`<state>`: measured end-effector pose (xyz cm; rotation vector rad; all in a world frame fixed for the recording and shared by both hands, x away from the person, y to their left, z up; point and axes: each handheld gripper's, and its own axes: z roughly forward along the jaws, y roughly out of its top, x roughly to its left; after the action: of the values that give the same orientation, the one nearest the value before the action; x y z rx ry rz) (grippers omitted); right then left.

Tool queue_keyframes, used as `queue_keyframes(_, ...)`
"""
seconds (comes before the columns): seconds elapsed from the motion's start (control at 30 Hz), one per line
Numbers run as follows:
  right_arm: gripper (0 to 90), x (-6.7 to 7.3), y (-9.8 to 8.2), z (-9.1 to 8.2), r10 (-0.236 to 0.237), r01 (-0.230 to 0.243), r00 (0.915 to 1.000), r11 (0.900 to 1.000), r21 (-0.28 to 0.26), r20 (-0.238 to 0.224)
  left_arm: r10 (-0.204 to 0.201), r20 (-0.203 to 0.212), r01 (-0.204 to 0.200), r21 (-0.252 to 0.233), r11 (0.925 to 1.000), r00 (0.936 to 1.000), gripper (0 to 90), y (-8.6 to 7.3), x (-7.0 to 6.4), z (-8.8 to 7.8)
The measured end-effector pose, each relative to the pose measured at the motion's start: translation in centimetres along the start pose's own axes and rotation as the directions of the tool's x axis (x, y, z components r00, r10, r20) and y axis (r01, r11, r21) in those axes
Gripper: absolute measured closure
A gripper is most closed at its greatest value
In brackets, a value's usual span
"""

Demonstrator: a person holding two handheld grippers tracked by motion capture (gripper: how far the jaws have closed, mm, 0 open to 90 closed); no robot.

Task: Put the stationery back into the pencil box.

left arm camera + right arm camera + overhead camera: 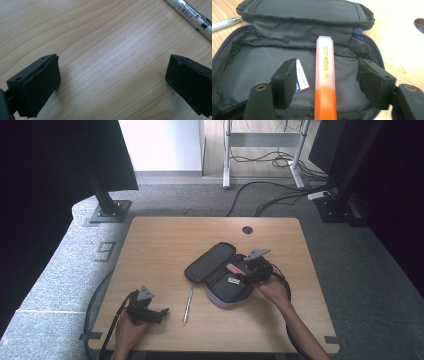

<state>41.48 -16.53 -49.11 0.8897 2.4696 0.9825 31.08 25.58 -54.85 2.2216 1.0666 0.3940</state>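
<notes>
Right tongs (pixel 325 82) stand with both black jaws apart, and an orange highlighter (pixel 325 82) lies between them. No pad presses on it; there is a gap on each side, so the marker is free. It rests inside the open case (pixel 262 67), with the lower end over the front edge of the case and the upper end pointing to the back wall. Its body is bright orange at the lower part and pale, milky white at the upper part, where the cap is. Along the pale part I read the word "HIGH" in dark yellow letters. Just beside it, behind the left jaw, a small white and blue card (pixel 301 80) lies on the grey lining.

The case is dark grey cloth with a blue zip edge, and its lid is folded back flat. In the high view the case (pixel 212 265) lies near the middle of the counter (pixel 165 235), and the right tongs (pixel 252 270) hang over its right part, held by the right hand (pixel 274 289).

A pen (pixel 188 305) lies on the counter, between the case and the left tongs (pixel 162 312). It is white with a barcode label (pixel 187 10). The left tongs (pixel 112 82) are wide apart over bare wood, with nothing between the jaws, and the left hand (pixel 129 330) holds them near the front edge.
</notes>
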Motion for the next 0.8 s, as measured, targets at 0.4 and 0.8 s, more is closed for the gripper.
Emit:
queue_keyframes(0.4, 25.9, 0.4, 0.1, -1.7, -0.017, 0.017, 0.9998, 1.0, 0.012, -0.008, 0.0, 0.0, 0.0, 0.0, 1.0, 1.0, 0.0, 0.0, 0.0, 0.0)
queue_keyframes(0.8, 3.1, 0.6, -0.3, -3.3, -0.008, 0.008, 1.0, 1.0, 0.016, 0.004, -0.002, 0.0, 0.002, -0.002, 1.0, 1.0, 0.0, 0.0, 0.0, 0.0)
